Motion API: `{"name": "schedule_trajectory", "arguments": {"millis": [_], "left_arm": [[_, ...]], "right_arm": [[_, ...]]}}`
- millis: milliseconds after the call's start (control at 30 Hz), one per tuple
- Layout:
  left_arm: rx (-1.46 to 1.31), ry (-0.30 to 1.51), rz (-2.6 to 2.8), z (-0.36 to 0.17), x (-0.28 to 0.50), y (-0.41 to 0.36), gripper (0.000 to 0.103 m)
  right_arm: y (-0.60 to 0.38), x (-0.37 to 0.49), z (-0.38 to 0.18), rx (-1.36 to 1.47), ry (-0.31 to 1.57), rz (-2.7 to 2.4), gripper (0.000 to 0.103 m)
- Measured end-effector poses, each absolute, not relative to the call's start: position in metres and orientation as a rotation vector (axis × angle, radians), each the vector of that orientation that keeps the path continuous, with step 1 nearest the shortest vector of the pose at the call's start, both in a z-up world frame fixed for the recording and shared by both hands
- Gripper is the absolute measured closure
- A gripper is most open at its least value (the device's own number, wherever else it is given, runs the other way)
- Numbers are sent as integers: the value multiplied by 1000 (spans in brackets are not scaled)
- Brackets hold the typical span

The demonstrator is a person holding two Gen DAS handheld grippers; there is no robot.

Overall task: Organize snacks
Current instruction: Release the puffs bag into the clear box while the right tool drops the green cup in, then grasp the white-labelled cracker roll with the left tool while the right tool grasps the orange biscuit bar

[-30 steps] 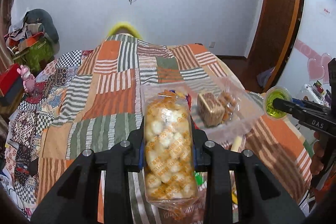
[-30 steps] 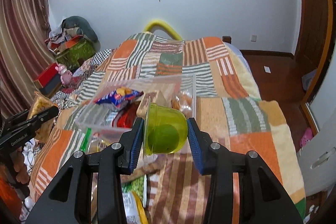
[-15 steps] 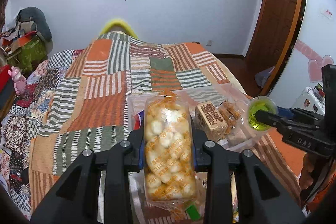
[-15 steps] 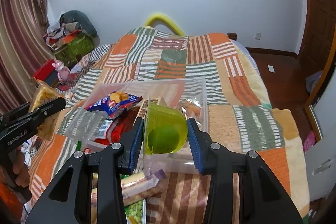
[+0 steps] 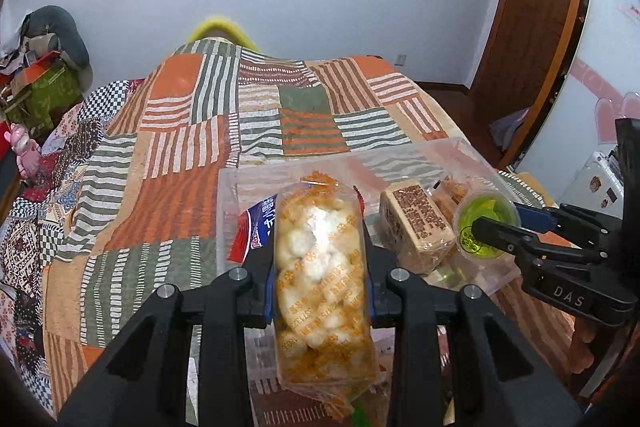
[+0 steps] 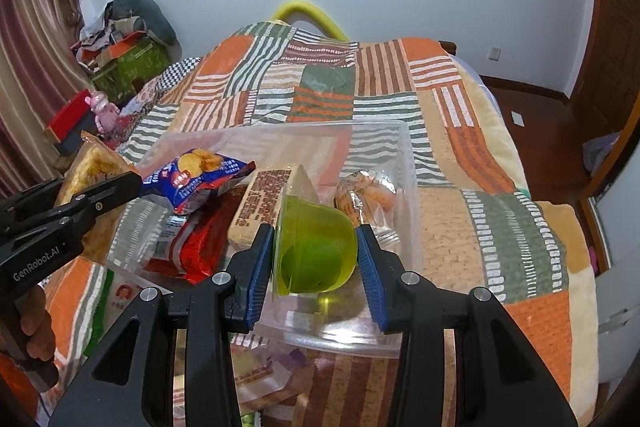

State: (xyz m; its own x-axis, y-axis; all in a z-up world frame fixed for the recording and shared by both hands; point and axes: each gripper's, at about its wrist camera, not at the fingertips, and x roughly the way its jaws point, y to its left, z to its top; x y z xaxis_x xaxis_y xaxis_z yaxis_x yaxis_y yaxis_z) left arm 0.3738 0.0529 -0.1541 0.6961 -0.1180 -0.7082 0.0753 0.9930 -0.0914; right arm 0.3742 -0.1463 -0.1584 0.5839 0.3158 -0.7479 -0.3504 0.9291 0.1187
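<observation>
The left tool [image 5: 320,267] pinches a clear bag of puffed snacks [image 5: 322,275] between its pads, the bag standing lengthwise between the fingers over the near left part of a clear plastic bin [image 5: 460,151]. The right tool [image 6: 314,255] grips a green jelly cup [image 6: 316,251] on its side, blue pads pressed against its rim end and its rounded base, just above the bin's near edge. The bin sits on the bed's patchwork blanket [image 5: 168,155], toward the bed's near right side as the left wrist view shows it. Inside the bin lie a blue snack packet [image 6: 196,179], a red packet [image 6: 200,251], a brown-printed wrapped cake [image 6: 264,203] and a clear bag of small pastries [image 6: 364,195]. More wrapped snacks lie on the blanket before the bin's near wall.
</observation>
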Motion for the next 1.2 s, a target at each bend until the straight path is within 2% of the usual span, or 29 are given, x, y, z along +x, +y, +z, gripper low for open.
{"name": "schedule_trajectory", "arguments": {"millis": [167,433,567,900,1200], "left_arm": [[-30,789,-84,-157,377,48,70],[-53,777,-88,-142,361,52,57],[-56,749,-93,-125,341,56,47],[-2,732,-119,-101,260,51,43],[-48,806,-130,-122,185,57,39]], "right_arm": [[-144,377,-162,-63,882,373,64],[-148,369,-151,-79,870,381,63],[-152,356,-137,-96,838,381,62],[-158,290,-109,-99,785,428,62],[-153,221,-120,-84,832,480,58]]}}
